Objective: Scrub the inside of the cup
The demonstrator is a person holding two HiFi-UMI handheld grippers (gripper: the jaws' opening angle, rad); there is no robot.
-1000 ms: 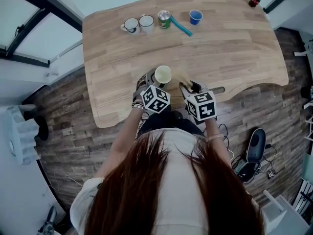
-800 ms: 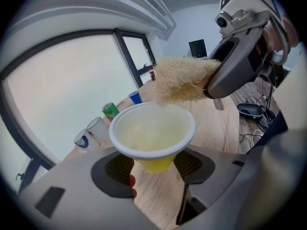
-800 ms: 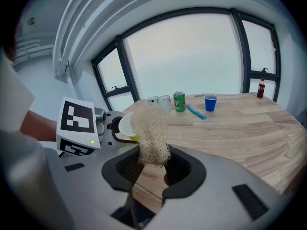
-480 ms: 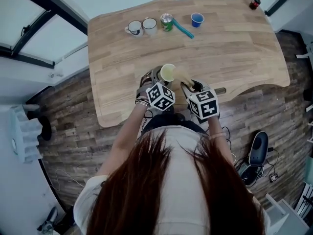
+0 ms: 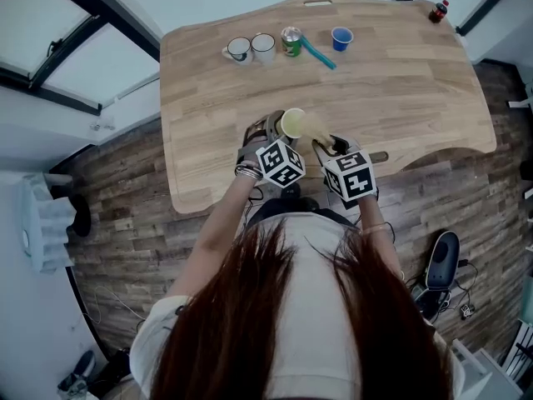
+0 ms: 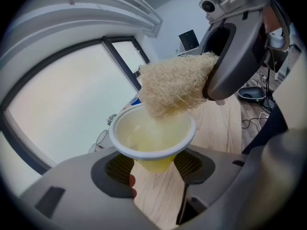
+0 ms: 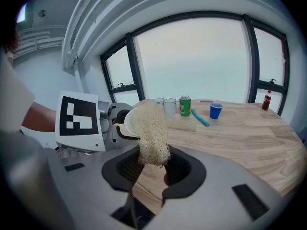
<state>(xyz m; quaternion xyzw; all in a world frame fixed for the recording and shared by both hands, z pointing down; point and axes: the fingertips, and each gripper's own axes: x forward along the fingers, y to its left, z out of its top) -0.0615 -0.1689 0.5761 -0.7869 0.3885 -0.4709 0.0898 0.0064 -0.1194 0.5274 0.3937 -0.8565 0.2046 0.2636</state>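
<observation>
My left gripper (image 6: 154,166) is shut on a pale yellow cup (image 6: 152,139) with a white rim, held above the near edge of the table and tilted toward the right. The same cup (image 5: 294,124) shows its mouth in the head view. My right gripper (image 7: 151,163) is shut on a straw-coloured loofah scrubber (image 7: 149,132). The scrubber's far end (image 6: 175,83) sits at the cup's rim and dips a little into its mouth. In the head view the left gripper (image 5: 268,140) and right gripper (image 5: 326,148) stand side by side.
At the table's far side stand two white mugs (image 5: 251,48), a green can (image 5: 291,40), a teal stick-like tool (image 5: 321,54) and a blue cup (image 5: 341,37). A dark bottle (image 5: 439,11) is at the far right corner. Bare wooden tabletop (image 5: 400,90) lies between.
The cup in my left gripper has rolled and lifted slightly, its mouth turning more toward the scrubber. The head camera has shifted, so the whole scene sits further right and lower.
</observation>
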